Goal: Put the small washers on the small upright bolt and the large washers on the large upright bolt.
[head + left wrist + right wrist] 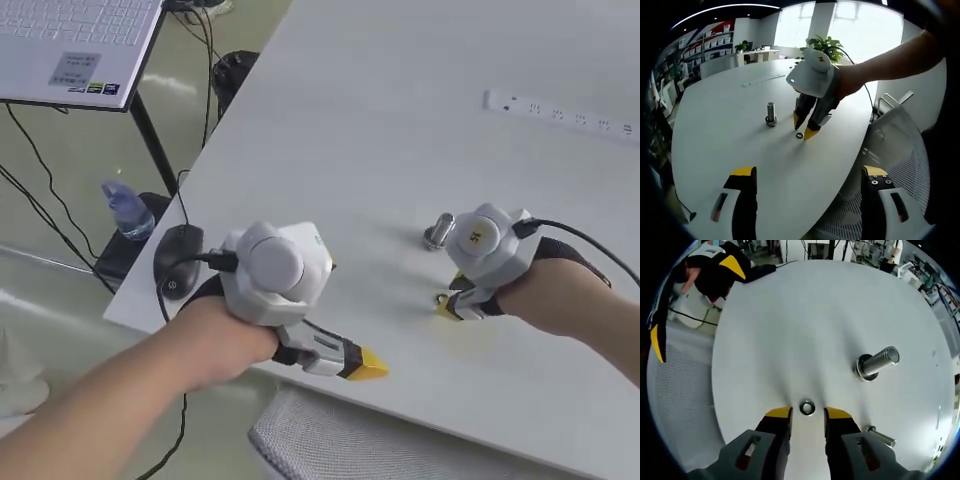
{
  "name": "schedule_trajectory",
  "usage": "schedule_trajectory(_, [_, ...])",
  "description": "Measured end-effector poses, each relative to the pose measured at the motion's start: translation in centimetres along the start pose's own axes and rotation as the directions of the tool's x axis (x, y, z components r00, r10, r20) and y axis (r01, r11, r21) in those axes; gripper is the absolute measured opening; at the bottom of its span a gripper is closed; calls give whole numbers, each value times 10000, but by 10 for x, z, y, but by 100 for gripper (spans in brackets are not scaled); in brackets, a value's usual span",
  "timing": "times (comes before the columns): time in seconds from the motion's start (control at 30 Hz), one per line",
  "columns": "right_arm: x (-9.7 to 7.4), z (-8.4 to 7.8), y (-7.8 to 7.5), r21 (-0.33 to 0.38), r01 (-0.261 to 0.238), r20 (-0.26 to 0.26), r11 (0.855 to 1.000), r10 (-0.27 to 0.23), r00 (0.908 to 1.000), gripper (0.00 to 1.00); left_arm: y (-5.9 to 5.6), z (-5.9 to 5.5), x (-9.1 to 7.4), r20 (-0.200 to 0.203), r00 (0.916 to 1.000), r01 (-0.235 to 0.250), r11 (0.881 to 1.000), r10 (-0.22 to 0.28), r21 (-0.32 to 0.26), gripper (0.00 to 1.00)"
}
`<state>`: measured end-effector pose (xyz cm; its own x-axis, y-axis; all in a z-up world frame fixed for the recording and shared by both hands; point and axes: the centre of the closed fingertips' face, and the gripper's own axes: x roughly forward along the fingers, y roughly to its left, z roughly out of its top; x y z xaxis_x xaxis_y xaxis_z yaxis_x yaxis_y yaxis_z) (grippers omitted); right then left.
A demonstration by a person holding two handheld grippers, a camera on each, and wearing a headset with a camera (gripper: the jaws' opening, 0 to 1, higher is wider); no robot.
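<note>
A small washer lies flat on the white table. My right gripper is open with its yellow fingertips on either side of the washer, not touching it. The large upright bolt stands just beyond to the right, with a washer around its base. A thin small bolt pokes out beside the right finger. In the head view the right gripper points down next to the large bolt. My left gripper is open and empty near the table's front edge, aimed at the washer and the bolt.
A white power strip lies far back on the right. A laptop stands on a side stand at the left, with a mouse and a water bottle below it. A mesh chair sits under the table's near edge.
</note>
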<state>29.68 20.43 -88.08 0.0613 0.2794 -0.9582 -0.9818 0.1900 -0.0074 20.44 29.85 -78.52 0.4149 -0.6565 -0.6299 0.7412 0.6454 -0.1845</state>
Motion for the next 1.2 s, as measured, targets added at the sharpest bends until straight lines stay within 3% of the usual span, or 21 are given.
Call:
schedule_trajectory(0.57, [-9,6,13,-146,29,-67,9999,-30,10000,22,-2,-2,0,47,10000,56,10000,-56,24,85])
schedule_trajectory(0.7, [-6,5,10,-251,41,-194,9997,-46,9998,16,-1,-2,0,30,10000,60,10000,-60,33,84])
schedule_trajectory(1.2, [-1,3,3,-402,153,-661,9991,-180,9977,13,0,0,0,10,10000,59,10000,-59,74,84])
